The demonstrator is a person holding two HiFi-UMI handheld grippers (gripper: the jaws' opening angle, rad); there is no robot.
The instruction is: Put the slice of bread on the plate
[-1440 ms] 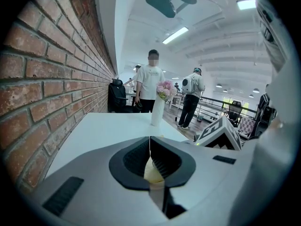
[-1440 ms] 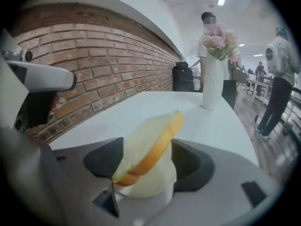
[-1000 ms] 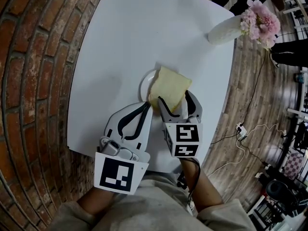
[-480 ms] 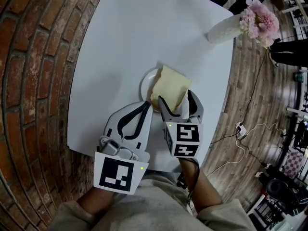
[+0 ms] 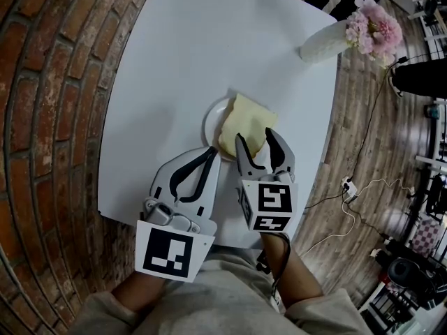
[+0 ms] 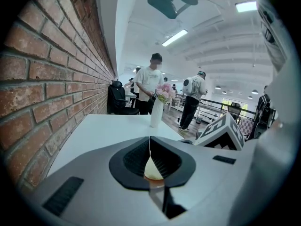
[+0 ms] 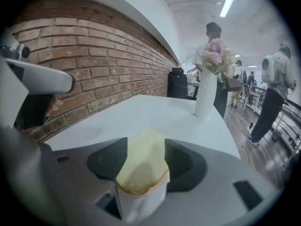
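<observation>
Bread slice lies flat on the white plate on the white table, near edge between the parted jaws of the right gripper, which have just been closing without pinching it; left gripper jaws together, empty, just beside the plate.

The bread slice is lying on the plate. At its five o'clock, the right gripper is straddling its edge, its jaws having just been closing.
</observation>
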